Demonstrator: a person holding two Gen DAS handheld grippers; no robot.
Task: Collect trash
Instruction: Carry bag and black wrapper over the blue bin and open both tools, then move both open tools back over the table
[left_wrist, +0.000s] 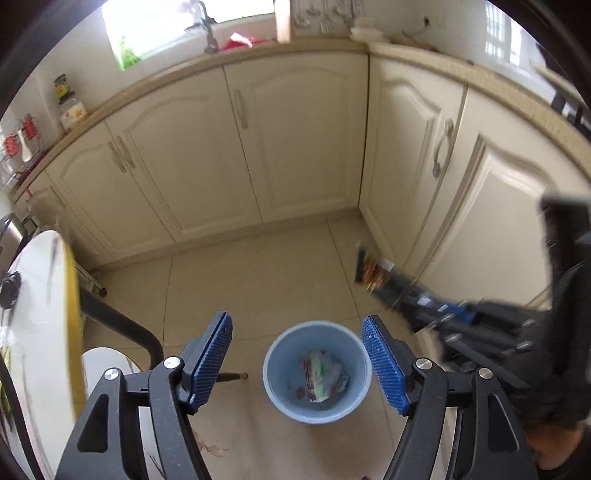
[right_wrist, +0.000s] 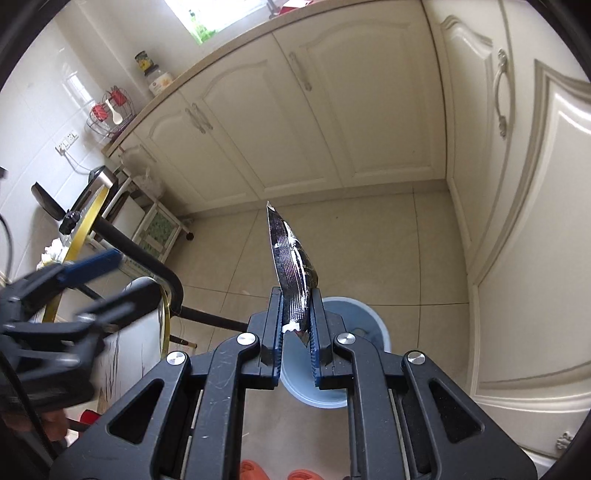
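Note:
A light blue bin (left_wrist: 275, 373) stands on the tiled floor with several crumpled wrappers (left_wrist: 323, 376) inside. My left gripper (left_wrist: 297, 319) hangs open right above it, blue pads apart and nothing between them. My right gripper (right_wrist: 297, 295) is shut on a black foil wrapper (right_wrist: 291, 258) that sticks up out of the jaws. The bin (right_wrist: 369, 317) lies just below and behind its fingers. In the left wrist view the right gripper (left_wrist: 388, 293) comes in blurred from the right, holding the wrapper (left_wrist: 369, 269) up and right of the bin. The left gripper (right_wrist: 110, 280) shows blurred at the left.
Cream cabinets (left_wrist: 295, 147) wrap around the far side and the right. A round white table with a yellow rim (left_wrist: 70, 314) and a black chair frame (left_wrist: 122, 321) stand at the left. A small wheeled rack (right_wrist: 159, 229) sits by the wall. Orange slippers (right_wrist: 255, 472) show at the bottom.

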